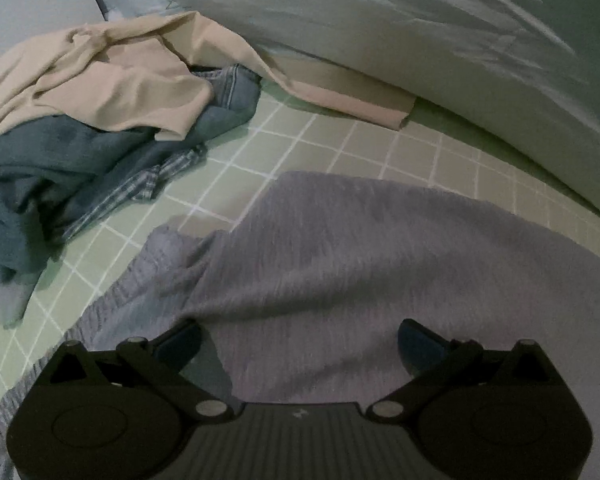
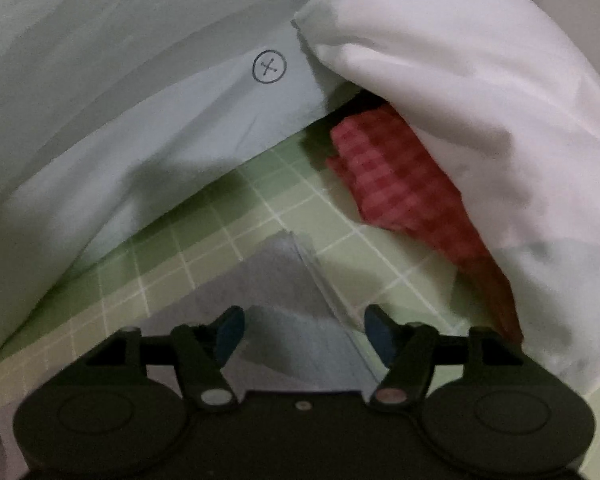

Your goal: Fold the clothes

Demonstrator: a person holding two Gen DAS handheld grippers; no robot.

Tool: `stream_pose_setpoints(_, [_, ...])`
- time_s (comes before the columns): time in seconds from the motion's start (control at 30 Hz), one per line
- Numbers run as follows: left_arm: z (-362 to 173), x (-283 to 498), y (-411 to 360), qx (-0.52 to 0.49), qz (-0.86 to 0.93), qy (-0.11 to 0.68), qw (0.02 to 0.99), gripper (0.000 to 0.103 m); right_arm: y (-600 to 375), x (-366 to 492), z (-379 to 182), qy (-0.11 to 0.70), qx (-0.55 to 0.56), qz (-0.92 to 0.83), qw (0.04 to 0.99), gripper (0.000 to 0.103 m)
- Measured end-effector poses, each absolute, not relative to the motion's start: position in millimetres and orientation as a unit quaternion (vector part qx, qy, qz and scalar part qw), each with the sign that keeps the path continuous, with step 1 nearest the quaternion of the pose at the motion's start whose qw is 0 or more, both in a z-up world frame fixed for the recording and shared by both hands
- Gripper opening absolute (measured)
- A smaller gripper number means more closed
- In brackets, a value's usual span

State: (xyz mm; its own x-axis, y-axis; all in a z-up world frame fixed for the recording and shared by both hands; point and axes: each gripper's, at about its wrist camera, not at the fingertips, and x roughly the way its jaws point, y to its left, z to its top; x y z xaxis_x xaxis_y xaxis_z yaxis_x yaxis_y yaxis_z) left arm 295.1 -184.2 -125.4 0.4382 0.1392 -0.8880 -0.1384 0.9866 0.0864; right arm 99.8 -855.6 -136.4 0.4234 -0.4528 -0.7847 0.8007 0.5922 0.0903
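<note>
Grey knit garment (image 1: 339, 248) lies flat on the green grid sheet (image 1: 339, 148), spread under and ahead of both tongs, left (image 1: 300, 340) and right (image 2: 303, 332) gaping empty above it; best pinch matching edge corners, lift evenly, fold straight across.

Both views are dim and softly motion-blurred, fisheye-bent with black corners. The green grid-patterned sheet (image 2: 204, 216) carries soft shadows; the white puffy pillow (image 2: 459, 92) looks brightest.
</note>
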Motion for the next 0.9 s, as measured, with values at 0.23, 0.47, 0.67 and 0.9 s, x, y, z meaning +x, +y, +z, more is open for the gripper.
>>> stream_pose_setpoints(0.23, [-129.5,309.1,-179.2,-0.006,0.087,0.514,0.853,0.103,-852.8,129.3,-135.1,0.407,0.135,-0.345,0.835,0.002])
stream_pose_setpoints(0.47, [-91.7,297.3,-149.7,-0.001,0.096,0.447,0.890,0.103,-896.9,133.4,-121.3,0.361,0.133,-0.449,0.806,0.004])
stream_pose_setpoints(0.67, [-96.9,293.2,-89.8,-0.062,0.176,0.443,0.877,0.101,-858.9,109.1,-120.1,0.363,0.140,-0.428,0.816,0.045])
stream_pose_setpoints(0.9, [-121.3,299.4,-82.4,-0.087,0.112,0.480,0.866,0.082,-792.9,70.2,-112.7,0.379,0.170,-0.394,0.820,0.049])
